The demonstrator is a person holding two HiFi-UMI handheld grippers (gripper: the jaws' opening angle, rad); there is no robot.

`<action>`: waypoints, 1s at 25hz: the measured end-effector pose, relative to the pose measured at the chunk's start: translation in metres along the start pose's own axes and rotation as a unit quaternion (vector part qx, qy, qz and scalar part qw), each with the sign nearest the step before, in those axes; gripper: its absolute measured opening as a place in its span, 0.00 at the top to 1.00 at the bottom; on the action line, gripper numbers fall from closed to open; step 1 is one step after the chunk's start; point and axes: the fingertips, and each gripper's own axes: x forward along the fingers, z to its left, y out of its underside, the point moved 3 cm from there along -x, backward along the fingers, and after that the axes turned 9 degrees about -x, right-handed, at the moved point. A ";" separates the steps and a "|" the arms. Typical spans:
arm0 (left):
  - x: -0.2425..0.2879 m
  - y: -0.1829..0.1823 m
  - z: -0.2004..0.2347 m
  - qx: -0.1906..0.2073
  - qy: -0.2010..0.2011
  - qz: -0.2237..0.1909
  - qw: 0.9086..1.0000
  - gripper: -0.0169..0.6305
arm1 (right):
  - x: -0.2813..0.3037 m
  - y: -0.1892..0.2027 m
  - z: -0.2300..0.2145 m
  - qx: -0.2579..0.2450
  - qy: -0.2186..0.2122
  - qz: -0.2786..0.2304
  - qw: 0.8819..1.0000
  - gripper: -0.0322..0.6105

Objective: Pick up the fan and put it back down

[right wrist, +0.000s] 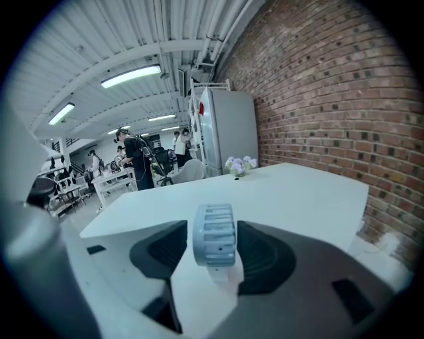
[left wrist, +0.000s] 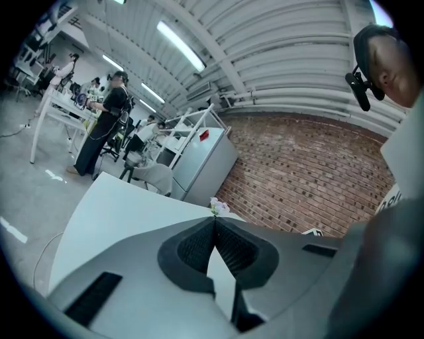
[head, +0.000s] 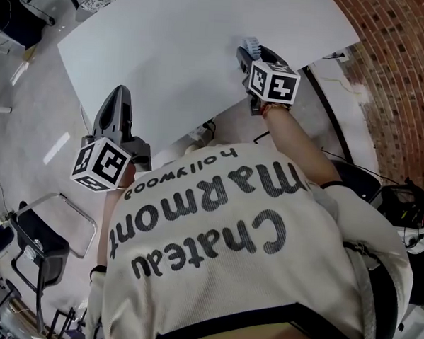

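Observation:
The fan [right wrist: 214,235] is small, pale blue-grey and ribbed, and it stands edge-on on a white foot on the white table [right wrist: 298,192]. It sits between the jaws of my right gripper [right wrist: 212,228], with a thin gap showing on each side, so the pads do not press on it. From the head view, the fan [head: 251,44] pokes out past the right gripper [head: 248,55] near the table's right part. My left gripper [head: 119,96] hovers at the table's near-left edge, far from the fan. In its own view the left gripper [left wrist: 214,222] is shut, tips touching, and holds nothing.
A small bunch of flowers [right wrist: 238,164] stands at the table's far end. A brick wall [right wrist: 318,99] runs along the right, with a fridge [right wrist: 225,132] behind. People work at benches in the background. A black chair [head: 45,241] stands on the floor at the left.

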 end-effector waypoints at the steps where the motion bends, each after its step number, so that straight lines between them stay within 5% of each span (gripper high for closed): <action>1: -0.001 0.001 0.001 -0.002 0.000 0.001 1.000 0.97 | 0.000 0.000 0.001 0.001 0.000 0.002 1.000 0.57; 11: 0.008 0.009 0.003 -0.021 0.000 0.008 1.000 0.97 | -0.001 -0.009 0.009 -0.007 -0.010 -0.017 1.000 0.42; 25: 0.002 0.028 -0.034 -0.010 0.017 0.019 1.000 0.97 | -0.050 -0.024 -0.012 0.024 -0.007 -0.071 0.997 0.42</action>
